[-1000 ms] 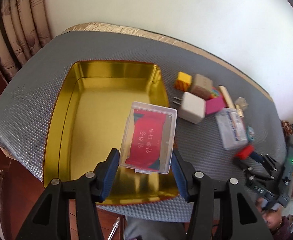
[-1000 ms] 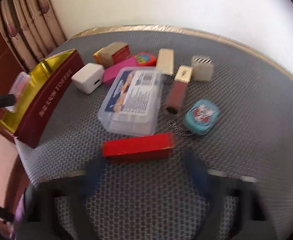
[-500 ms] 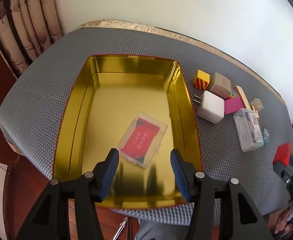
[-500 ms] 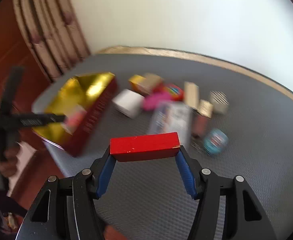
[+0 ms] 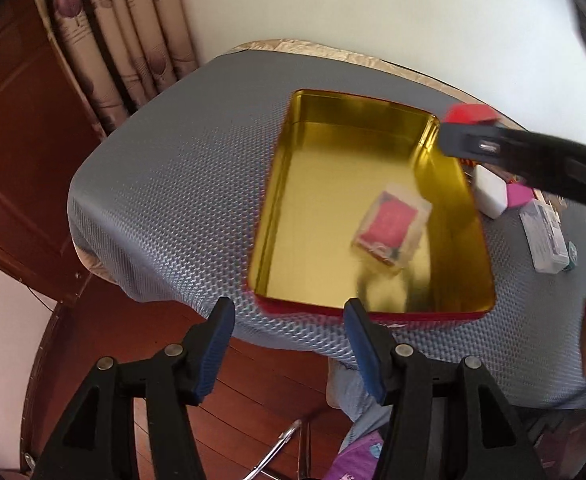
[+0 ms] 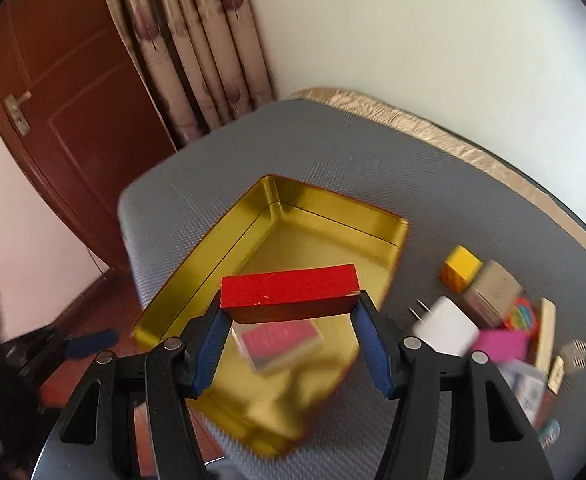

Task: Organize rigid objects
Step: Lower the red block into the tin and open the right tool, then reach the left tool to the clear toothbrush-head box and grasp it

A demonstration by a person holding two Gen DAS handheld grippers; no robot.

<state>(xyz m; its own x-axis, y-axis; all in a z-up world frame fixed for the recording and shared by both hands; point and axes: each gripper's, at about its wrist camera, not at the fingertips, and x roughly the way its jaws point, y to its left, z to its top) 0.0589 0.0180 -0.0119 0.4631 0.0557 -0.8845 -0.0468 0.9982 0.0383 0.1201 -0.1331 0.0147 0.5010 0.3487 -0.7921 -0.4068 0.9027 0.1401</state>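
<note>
A second ago my left jaws (image 5: 289, 344) held the clear box (image 5: 391, 229); now it lies loose on the floor of the gold tin (image 5: 313, 216), and those jaws are opening, empty, off the tin's near edge, so that piece is stowed. My right jaws (image 6: 289, 332) grip the red block (image 6: 289, 292) by its ends, lifted from the tabletop (image 6: 333, 152) and tilted down over the tin for the next drop.

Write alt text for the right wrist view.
The right tool grips a red block endwise above a gold tin holding a clear case. Small items sit to the right on the grey table.
</note>
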